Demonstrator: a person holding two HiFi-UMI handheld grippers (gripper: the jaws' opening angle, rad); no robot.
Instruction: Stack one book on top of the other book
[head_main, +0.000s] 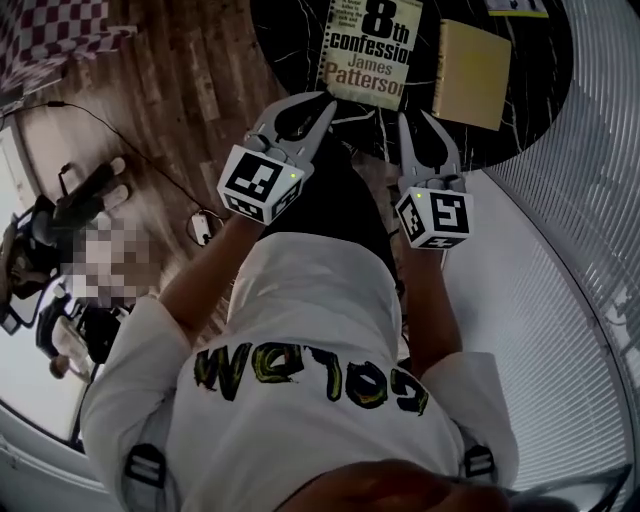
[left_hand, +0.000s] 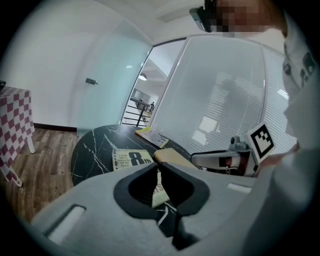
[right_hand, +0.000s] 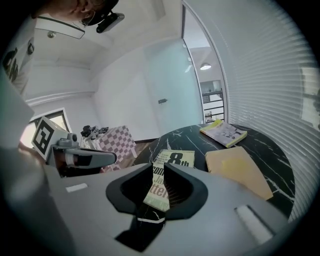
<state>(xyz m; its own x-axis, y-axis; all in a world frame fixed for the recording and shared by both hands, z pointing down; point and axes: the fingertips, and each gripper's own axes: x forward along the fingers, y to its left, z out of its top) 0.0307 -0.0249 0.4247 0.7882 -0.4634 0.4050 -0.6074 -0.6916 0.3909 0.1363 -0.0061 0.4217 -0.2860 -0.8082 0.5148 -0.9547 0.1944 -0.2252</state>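
On the round black marble table (head_main: 300, 40) lies a paperback titled "8th confession" (head_main: 370, 50) (left_hand: 131, 159) (right_hand: 175, 159). A plain tan book (head_main: 472, 72) (left_hand: 172, 156) (right_hand: 237, 167) lies flat just to its right, apart from it. My left gripper (head_main: 318, 108) (left_hand: 159, 170) hovers at the near edge of the paperback, its jaws a narrow slit apart with nothing between them. To the right, my right gripper (head_main: 422, 125) (right_hand: 159, 172) stands near the table edge between the two books, open a little wider and empty. Neither gripper touches a book.
A third, yellow-edged book (right_hand: 224, 132) (left_hand: 152, 137) lies at the far side of the table. A checkered-cloth table (right_hand: 117, 142) (head_main: 50, 25) stands on the wooden floor to the left, near another person (head_main: 90, 200). A curved slatted wall (head_main: 590, 150) runs along the right.
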